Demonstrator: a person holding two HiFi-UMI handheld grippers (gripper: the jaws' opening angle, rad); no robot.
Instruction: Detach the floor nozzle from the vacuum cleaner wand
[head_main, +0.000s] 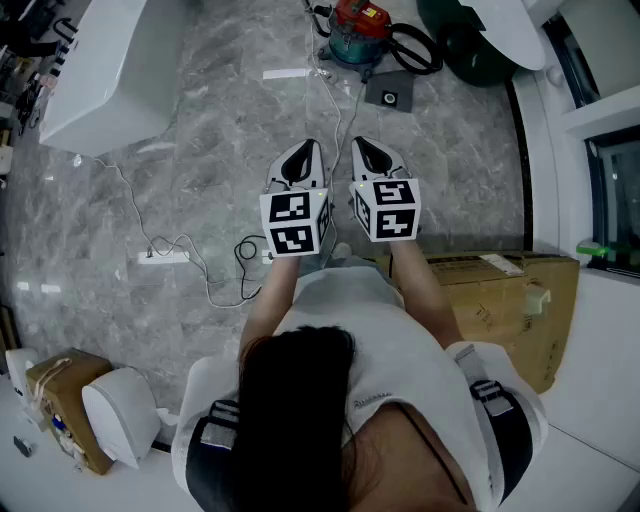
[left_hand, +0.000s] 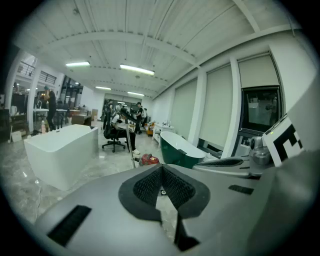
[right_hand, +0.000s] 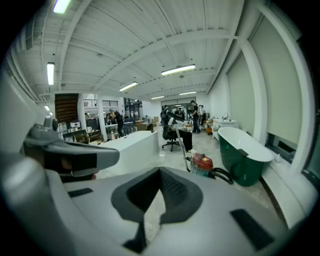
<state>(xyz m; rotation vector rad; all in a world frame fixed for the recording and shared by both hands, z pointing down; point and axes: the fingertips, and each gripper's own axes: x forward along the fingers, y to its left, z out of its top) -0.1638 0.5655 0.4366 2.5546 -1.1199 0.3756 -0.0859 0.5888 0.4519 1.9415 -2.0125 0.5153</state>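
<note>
A red vacuum cleaner (head_main: 360, 25) stands on the floor far ahead of me, with a black hose (head_main: 415, 45) coiled at its right. Its thin wand (right_hand: 182, 145) leans upright beside it, also in the left gripper view (left_hand: 132, 145). A dark square part (head_main: 388, 95) lies on the floor near the vacuum; I cannot tell whether it is the nozzle. My left gripper (head_main: 305, 150) and right gripper (head_main: 368, 145) hang side by side at mid-height, well short of the vacuum. Both are shut with nothing between the jaws (left_hand: 161, 167) (right_hand: 161, 172).
A white bathtub (head_main: 100, 70) stands at the far left and a dark green one (head_main: 480, 40) at the far right. A cardboard box (head_main: 500, 300) sits close on my right. A power strip (head_main: 165, 257) with loose cables lies on the grey marble floor at the left.
</note>
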